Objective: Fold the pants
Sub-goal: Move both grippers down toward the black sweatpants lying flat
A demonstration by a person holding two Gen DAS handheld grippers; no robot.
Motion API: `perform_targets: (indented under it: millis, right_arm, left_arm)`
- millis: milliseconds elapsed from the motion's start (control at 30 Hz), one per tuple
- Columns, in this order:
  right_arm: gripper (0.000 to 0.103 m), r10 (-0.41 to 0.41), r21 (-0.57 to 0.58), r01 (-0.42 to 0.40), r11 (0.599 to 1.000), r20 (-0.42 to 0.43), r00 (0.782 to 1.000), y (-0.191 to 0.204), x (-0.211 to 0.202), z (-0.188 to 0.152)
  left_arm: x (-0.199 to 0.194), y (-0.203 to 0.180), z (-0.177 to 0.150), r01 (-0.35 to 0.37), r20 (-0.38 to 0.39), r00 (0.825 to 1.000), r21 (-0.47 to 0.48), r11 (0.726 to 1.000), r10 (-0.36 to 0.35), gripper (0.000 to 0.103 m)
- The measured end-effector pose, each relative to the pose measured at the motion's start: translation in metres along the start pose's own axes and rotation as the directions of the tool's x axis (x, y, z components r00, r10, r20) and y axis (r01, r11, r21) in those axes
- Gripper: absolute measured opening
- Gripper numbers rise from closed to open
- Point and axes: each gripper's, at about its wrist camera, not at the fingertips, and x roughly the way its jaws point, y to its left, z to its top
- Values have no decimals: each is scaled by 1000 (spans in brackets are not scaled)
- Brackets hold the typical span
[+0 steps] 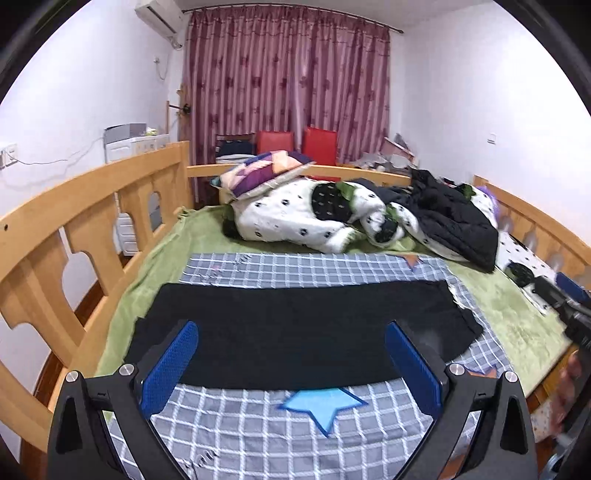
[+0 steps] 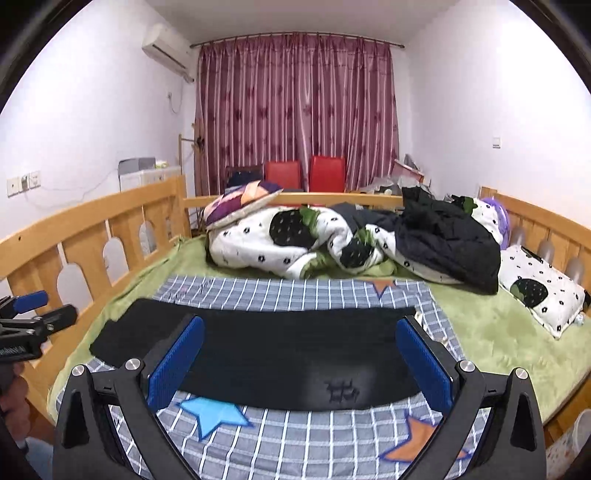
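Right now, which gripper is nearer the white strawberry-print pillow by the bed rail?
Right. The right gripper hovers over the pants with the pillow off to its right; the left gripper sits further left, beyond the right one.

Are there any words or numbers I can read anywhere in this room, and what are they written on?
Nothing here can be read for sure.
Pants: a small dark mark shows near the front edge, too blurred to read.
Left tool, at the left edge of the right wrist view: white lettering on its dark body, cut off and too blurred to read.
Air conditioner: no lettering that can be made out.
Plaid sheet: only star shapes, no words.
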Motion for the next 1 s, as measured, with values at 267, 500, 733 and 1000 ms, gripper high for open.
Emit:
perform_targets:
  millis: [267,500,733,1000]
  right_arm:
    - [102,13,76,-2,997,-147,989,-68,90,-1]
    - [74,21,201,61,978,-380,925,-143,202,-92]
    - [63,35,285,112,952,-462,886,-204,256,-182]
    - [63,73,353,133,926,-514,855,-232,299,-228]
  left_arm:
    - [91,51,-25,-92,-116,990,-69,993,83,102]
    - [187,108,-96,-149,-282,955,-187,971,92,99]
    - [235,161,-166,-219,-346,935,-399,890,76,88]
    - [271,197,-193,-254,-352,934,-513,820,69,76]
